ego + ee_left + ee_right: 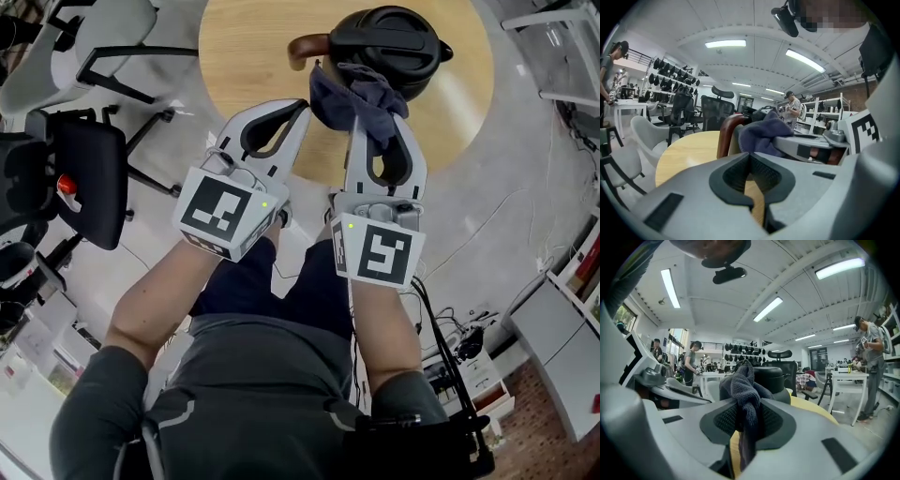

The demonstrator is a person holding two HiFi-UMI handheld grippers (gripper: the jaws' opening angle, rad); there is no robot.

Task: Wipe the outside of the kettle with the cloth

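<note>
the black kettle [389,47] stands on the round wooden table [244,47] at the top centre of the head view, its brown handle [305,47] pointing to the frame's left. the right gripper [380,127] is clamped on a dark blue cloth [352,98]. its own view shows the fabric pinched between the closed jaws and hanging down below them, with the bunched free end lying against the kettle's near side. the left gripper [298,105] has its jaws together with nothing between them and sits just beside the cloth, close under the handle. the wipe looks to be at its start, with the cloth at the near wall. to do it well, press the bunched cloth flat to the wall and sweep around the curve, not dabbing at one spot. the kettle may slide or turn on the smooth top, so the empty left gripper would be better used bracing the handle. the spout side at the upper right looks hardest to reach.
</note>
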